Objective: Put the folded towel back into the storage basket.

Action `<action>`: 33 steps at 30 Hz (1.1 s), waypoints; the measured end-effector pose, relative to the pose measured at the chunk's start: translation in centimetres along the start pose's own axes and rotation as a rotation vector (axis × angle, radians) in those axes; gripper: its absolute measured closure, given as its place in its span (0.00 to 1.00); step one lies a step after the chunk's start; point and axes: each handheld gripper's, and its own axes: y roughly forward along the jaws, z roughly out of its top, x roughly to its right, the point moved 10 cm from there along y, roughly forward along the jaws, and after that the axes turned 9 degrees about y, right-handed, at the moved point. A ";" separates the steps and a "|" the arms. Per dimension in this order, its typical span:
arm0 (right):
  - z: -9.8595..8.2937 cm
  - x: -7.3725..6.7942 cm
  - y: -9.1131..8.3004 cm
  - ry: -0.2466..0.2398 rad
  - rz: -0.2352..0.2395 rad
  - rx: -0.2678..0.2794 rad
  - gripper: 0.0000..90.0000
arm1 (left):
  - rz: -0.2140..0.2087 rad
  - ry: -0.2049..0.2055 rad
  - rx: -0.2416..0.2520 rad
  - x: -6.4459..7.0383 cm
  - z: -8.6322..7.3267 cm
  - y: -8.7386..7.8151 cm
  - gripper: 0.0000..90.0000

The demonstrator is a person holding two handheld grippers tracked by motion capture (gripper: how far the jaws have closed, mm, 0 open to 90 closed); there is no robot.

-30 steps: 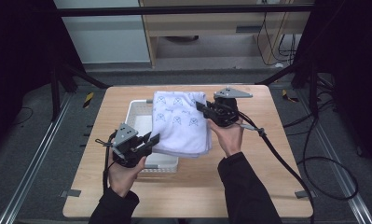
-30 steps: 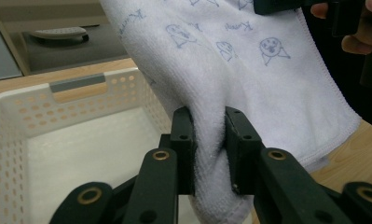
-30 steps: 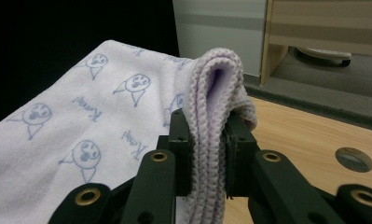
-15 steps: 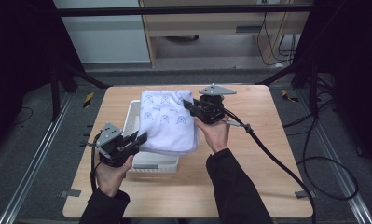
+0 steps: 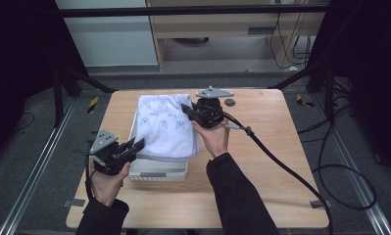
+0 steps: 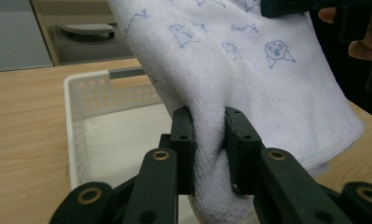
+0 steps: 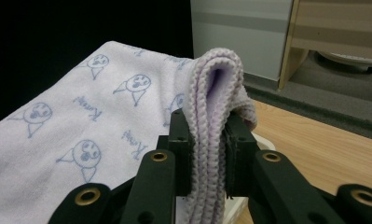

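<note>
Over one basket point(image 5: 156, 171), one towel point(image 5: 163, 127) (two grippers clamping)

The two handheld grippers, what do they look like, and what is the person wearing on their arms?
Both the left gripper and right gripper are black, each with two flat black jaws on linkages with brass-coloured pivots. Each carries a grey three-cornered plate on top. A thick black cable trails from the right one. The sleeves are dark.

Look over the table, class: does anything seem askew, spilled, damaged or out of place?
Nothing is spilled or damaged. The folded white towel sits askew over the white basket, hanging past its right rim rather than inside, because the left gripper and right gripper each pinch an edge of it.
</note>
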 end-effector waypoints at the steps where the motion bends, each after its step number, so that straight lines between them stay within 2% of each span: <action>1: 0.0 0.0 0.0 0.000 0.000 0.000 0.85 | 0.003 -0.001 -0.001 -0.2 -0.1 -0.1 0.83; 7: 0.0 -0.6 0.9 0.001 0.005 0.003 0.85 | 0.017 -0.007 -0.005 -0.9 -0.4 -0.2 0.83; 15: -0.5 -0.4 1.9 0.020 0.011 -0.007 0.85 | 0.023 -0.009 -0.019 -1.6 -0.9 0.1 0.83; 26: -0.8 -1.1 3.6 0.001 0.001 -0.016 0.85 | 0.046 -0.028 -0.034 -3.0 -1.8 0.5 0.83; 33: -1.3 -1.0 4.4 0.014 0.006 -0.019 0.85 | 0.060 -0.034 -0.047 -3.7 -2.4 0.7 0.83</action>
